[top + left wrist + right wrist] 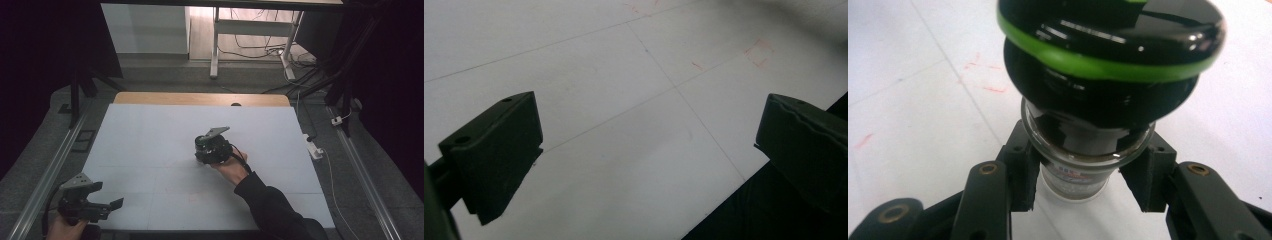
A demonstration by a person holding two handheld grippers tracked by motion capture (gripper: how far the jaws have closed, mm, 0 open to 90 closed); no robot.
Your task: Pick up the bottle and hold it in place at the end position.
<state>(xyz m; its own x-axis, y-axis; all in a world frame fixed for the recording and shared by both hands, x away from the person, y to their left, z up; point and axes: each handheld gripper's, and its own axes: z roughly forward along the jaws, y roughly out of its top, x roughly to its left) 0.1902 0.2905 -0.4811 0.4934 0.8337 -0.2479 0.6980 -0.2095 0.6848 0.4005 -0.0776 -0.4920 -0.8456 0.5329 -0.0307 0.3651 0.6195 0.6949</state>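
Near the middle of the worktop [150, 150] we hold a glass jar [1088, 155] pinched upright by its neck in the right tongs [207, 150], just above the surface, while the left tongs [107, 197], spread and empty, wait well apart at the near-left corner.

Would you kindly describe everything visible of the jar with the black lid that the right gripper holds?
The jar is small, of clear glass with dark contents and a partly seen label lower down. Its wide, glossy black lid has a bright green band around the rim. The right gripper is shut on the glass body below the lid, one pad on each side. In the high view it sits over the middle of the white table.
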